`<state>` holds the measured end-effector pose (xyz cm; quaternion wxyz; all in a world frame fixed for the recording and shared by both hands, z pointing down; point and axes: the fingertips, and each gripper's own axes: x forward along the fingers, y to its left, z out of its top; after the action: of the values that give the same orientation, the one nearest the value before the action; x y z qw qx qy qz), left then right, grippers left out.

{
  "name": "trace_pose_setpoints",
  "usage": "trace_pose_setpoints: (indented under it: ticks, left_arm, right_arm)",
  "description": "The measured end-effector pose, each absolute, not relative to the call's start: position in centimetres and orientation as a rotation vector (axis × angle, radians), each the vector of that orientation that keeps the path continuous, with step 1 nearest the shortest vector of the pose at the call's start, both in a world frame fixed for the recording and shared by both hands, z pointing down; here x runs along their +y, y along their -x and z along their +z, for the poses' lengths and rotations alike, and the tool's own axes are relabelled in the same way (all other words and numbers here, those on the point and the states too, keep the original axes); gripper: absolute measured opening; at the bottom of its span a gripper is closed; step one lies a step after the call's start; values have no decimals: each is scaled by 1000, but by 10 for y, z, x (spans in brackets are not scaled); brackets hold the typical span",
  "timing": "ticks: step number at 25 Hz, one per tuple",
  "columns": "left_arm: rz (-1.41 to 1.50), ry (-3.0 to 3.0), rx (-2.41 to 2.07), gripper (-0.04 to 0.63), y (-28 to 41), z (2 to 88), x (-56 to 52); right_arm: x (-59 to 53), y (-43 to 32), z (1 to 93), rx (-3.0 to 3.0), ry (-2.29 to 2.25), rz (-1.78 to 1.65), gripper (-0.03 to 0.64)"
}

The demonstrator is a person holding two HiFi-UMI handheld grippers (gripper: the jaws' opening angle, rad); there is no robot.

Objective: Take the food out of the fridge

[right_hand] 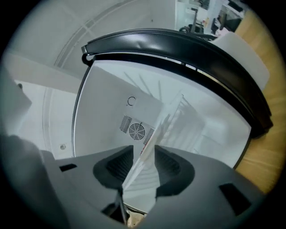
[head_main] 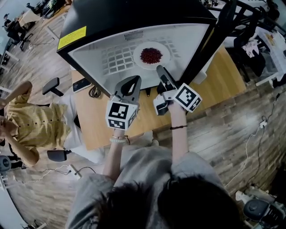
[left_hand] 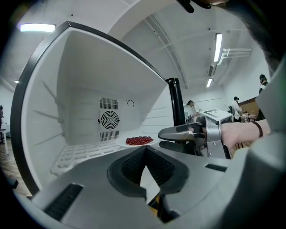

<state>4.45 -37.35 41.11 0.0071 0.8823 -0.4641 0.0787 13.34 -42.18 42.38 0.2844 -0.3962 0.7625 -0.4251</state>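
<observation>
A white plate of red food [head_main: 151,55] [left_hand: 139,141] sits on the white grid shelf [head_main: 117,59] inside the open fridge [head_main: 134,13]. My right gripper [head_main: 159,68] [left_hand: 160,138] is rolled onto its side at the plate's near right rim. Its jaws are open, one above the other. In the right gripper view a thin white edge [right_hand: 152,147] runs between the pads with a gap on both sides; I cannot tell whether it is the plate's rim or the shelf. My left gripper [head_main: 135,79] [left_hand: 145,150] hangs just before the shelf's front, shut on nothing.
The fridge's black door frame [head_main: 210,44] stands to the right of my right gripper. A fan grille [left_hand: 109,120] is on the back wall. The fridge rests on a wooden table [head_main: 225,74]. A person in a yellow shirt [head_main: 31,127] sits at the left.
</observation>
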Motion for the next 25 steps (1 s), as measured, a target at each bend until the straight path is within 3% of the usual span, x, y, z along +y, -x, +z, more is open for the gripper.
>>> trace_pose_setpoints:
  ticks: [11,25]
  left_arm:
    - [271,-2737,-1496,8,-40,412,-387]
    - [265,-2732,-1507,8,-41,412,-389]
  right_arm:
    - [-441,-128,431,1872,920,-1294,141]
    - [-443,-128,435,1733,815,-1394,86]
